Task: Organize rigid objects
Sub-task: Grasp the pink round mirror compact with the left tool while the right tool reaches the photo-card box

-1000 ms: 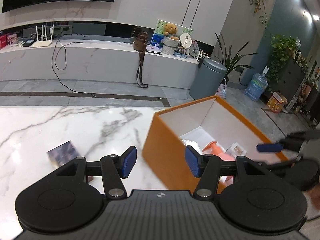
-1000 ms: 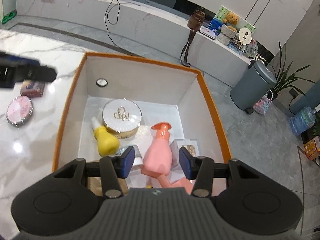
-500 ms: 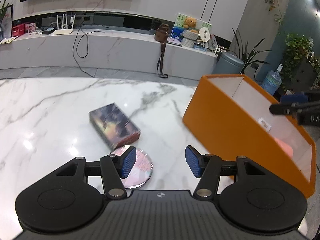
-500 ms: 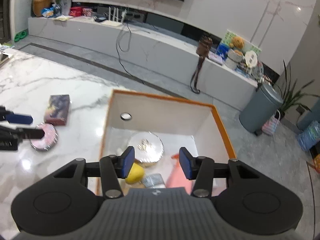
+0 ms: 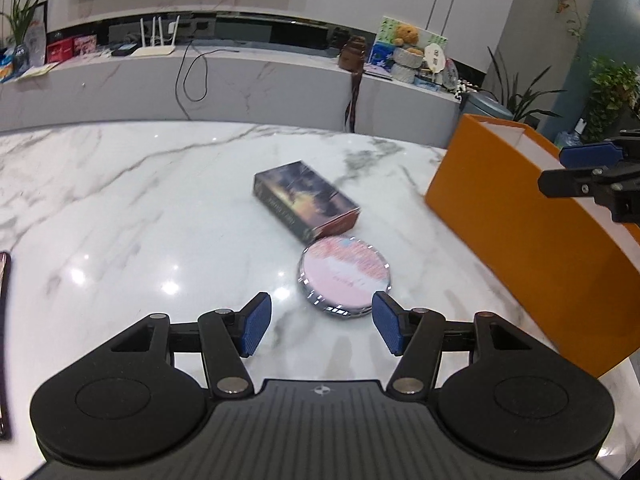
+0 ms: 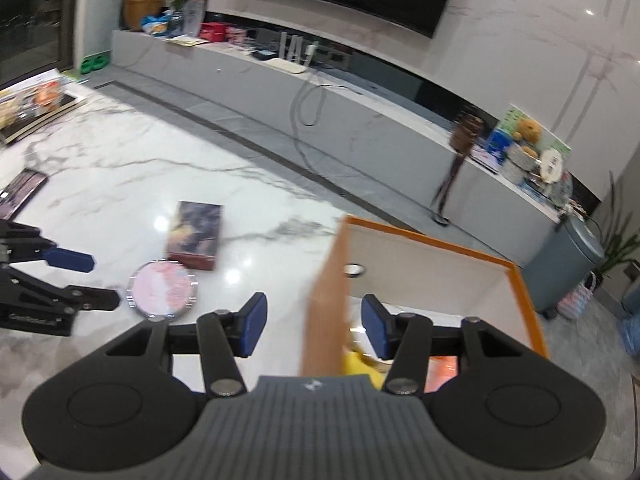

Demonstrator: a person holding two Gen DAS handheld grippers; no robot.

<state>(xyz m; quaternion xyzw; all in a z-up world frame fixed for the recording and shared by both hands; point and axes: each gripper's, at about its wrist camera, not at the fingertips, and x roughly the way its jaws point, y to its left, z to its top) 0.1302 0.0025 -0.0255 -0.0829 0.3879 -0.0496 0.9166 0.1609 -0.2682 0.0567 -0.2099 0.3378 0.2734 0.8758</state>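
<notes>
The left claw (image 5: pixel 319 330) hangs low in its frame, jaws opening and empty, just short of the round pink compact (image 5: pixel 345 277) on the marble tabletop (image 5: pixel 120 208). Beyond lies the dark box (image 5: pixel 306 199). The right claw (image 6: pixel 312 326), opening and empty, straddles the orange bin's (image 6: pixel 528 300) near wall at centre frame.

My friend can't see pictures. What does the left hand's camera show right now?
The left gripper, its fingers empty and opening, hangs just short of a round pink compact on a white marble table. A dark rectangular box lies just behind the compact, an orange box stands at the right, and the right gripper shows above it.
</notes>
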